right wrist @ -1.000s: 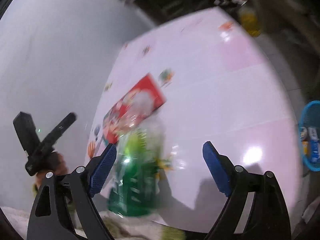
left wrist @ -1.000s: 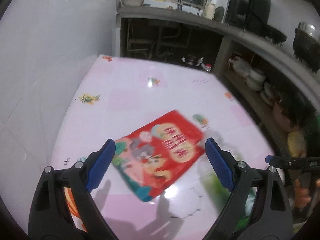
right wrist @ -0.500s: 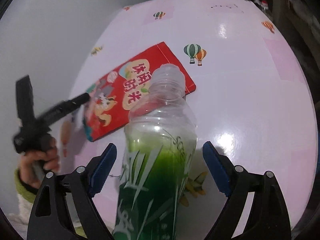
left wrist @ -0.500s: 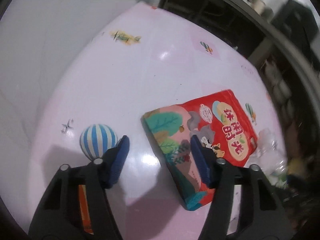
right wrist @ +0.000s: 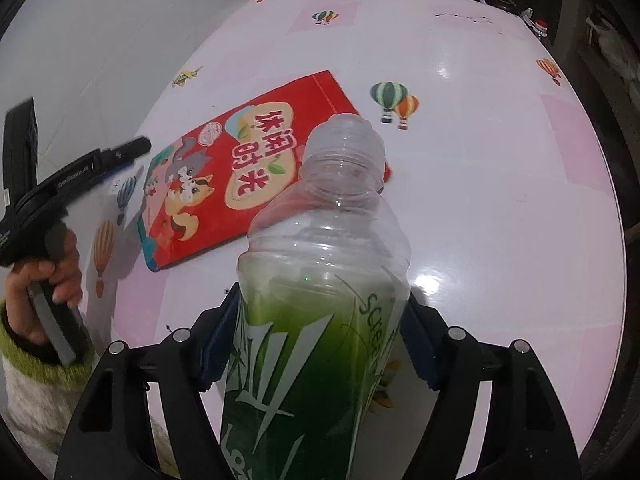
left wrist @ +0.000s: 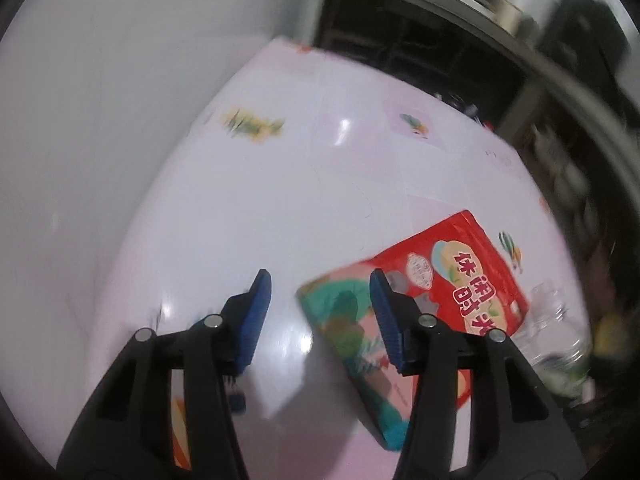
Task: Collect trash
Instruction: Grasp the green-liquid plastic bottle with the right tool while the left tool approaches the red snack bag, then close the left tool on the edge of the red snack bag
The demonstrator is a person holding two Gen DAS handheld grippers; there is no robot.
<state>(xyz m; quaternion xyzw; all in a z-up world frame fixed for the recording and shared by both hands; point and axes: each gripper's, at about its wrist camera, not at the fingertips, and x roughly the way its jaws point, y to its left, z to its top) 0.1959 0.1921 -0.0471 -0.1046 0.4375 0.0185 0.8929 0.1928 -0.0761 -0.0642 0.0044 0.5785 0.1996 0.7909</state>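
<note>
We hold a green-labelled plastic drink bottle (right wrist: 320,300) between our right tongs (right wrist: 320,344), the blue pads pressed against its labelled body just below the clear shoulder, with the uncapped neck pointing away from us over the pink bench (right wrist: 500,200). Beyond the bottle, and partly hidden by its neck, a red snack packet (right wrist: 256,168) printed with cartoon animals lies flat on the bench. Our left tongs (left wrist: 320,312) stand partly open and empty at the near corner of that packet, the right pad over its teal end, the left pad over bare bench.

We judge the bottle light and thin-walled, likely to dent or slip under a hard squeeze, so the ribbed labelled waist looks the soundest hold. The packet appears flat, soft and glossy; we would take it by an edge or corner, since a pinch from above may only skid across it.

The right wrist view alone shows the grip on the bottle, and the hand (right wrist: 48,276) in a green-cuffed sleeve working the left tongs. The left wrist view, blurred, shows the bottle (left wrist: 556,332) only as a clear smear past the packet (left wrist: 460,276), but it alone shows dark kitchen shelving (left wrist: 420,32) beyond the bench.
</note>
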